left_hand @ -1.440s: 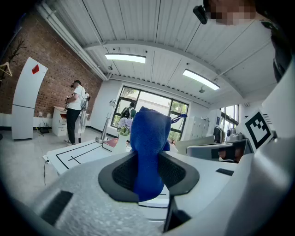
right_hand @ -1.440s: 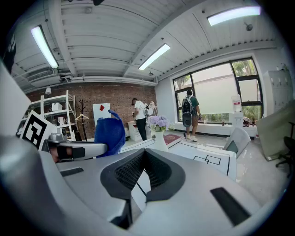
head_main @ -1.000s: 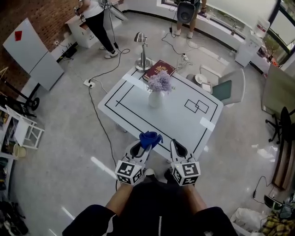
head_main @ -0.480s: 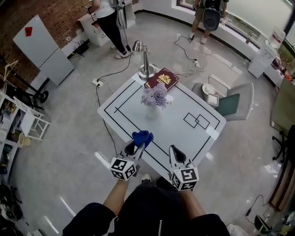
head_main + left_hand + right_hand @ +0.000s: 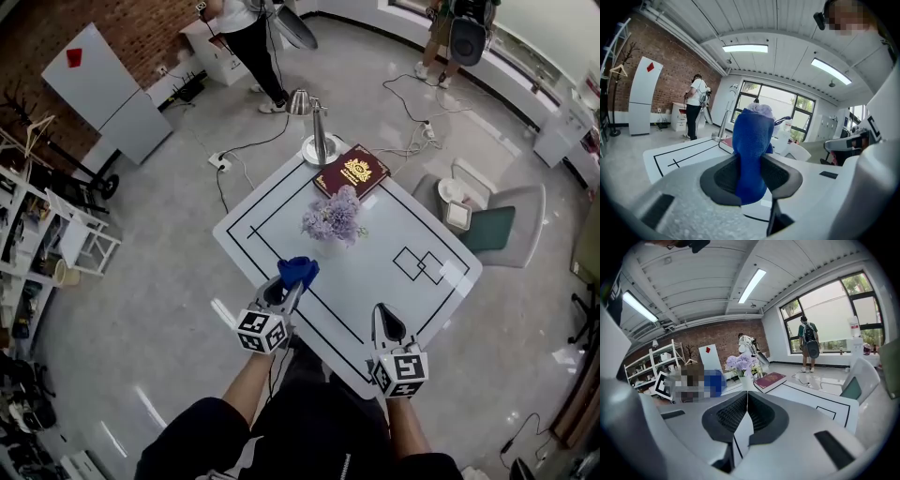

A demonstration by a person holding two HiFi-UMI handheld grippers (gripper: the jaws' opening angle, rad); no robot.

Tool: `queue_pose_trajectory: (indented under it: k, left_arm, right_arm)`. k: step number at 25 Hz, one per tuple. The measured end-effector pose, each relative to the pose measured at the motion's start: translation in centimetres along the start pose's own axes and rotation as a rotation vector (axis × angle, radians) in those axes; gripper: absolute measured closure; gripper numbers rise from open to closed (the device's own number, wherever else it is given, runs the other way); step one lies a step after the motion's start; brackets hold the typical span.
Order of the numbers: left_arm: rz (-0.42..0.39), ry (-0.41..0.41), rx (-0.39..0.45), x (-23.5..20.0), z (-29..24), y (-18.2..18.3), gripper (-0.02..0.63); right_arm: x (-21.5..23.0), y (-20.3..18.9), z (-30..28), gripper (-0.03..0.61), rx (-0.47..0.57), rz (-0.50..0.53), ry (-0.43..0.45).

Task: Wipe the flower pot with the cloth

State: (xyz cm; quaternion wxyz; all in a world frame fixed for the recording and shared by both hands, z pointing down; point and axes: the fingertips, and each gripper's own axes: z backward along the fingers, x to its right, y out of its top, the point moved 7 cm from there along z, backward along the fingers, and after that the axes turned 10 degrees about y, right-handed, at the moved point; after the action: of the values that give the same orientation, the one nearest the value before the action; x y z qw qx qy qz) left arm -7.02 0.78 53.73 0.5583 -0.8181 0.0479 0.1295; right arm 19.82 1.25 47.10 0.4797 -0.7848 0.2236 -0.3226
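Approach step: L claw [image 5: 292,284] clenched on cloth [image 5: 298,271], R claw [image 5: 384,317] clenched empty, pot [image 5: 746,380] untouched; next, prob. reach cloth fwd to pot.

A dark red book [image 5: 352,172] lies at the far corner of the black-lined white table [image 5: 272,211], just beside a silver lamp [image 5: 319,141]. A white chair [image 5: 497,225] with a green seat stands near the table.

The cloth [image 5: 298,271] is bright blue. The flower pot [image 5: 746,382] is white, and its flowers [image 5: 335,215] are light purple. The table [image 5: 375,274] is white with thin black lines. The book [image 5: 352,172] is dark red with a gold picture. The left gripper [image 5: 288,285] and right gripper [image 5: 385,317] are white, with black and white squares on them.
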Motion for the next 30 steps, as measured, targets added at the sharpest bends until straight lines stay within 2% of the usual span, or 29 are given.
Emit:
queue_pose_trajectory:
  k: [7, 14, 21, 27, 30]
  left_arm:
    - [-0.065, -0.015, -0.01, -5.7, -7.3, 1.6, 0.489]
    - [-0.119, -0.139, 0.003, -7.3, -14.5, 3.7, 0.489]
    - [-0.174, -0.26, -0.091, -6.8, -17.9, 1.3, 0.489]
    - [-0.261, -0.245, -0.226, -8.5, -19.0, -1.8, 0.489]
    - [-0.243, -0.227, -0.213, -9.4, -18.4, -1.5, 0.489]
  right_arm:
    - [0.1, 1.6, -3.6, 0.569, -0.025, -0.018, -0.121]
    - [-0.6, 2.8, -7.0, 0.569, -0.048, -0.005, -0.198]
    - [-1.3, 3.4, -9.4, 0.569, -0.053, -0.019, -0.231]
    - [-0.7, 2.7, -11.2, 0.569, -0.08, -0.025, -0.229]
    - [0.6, 1.6, -12.5, 0.569, -0.114, -0.035, -0.234]
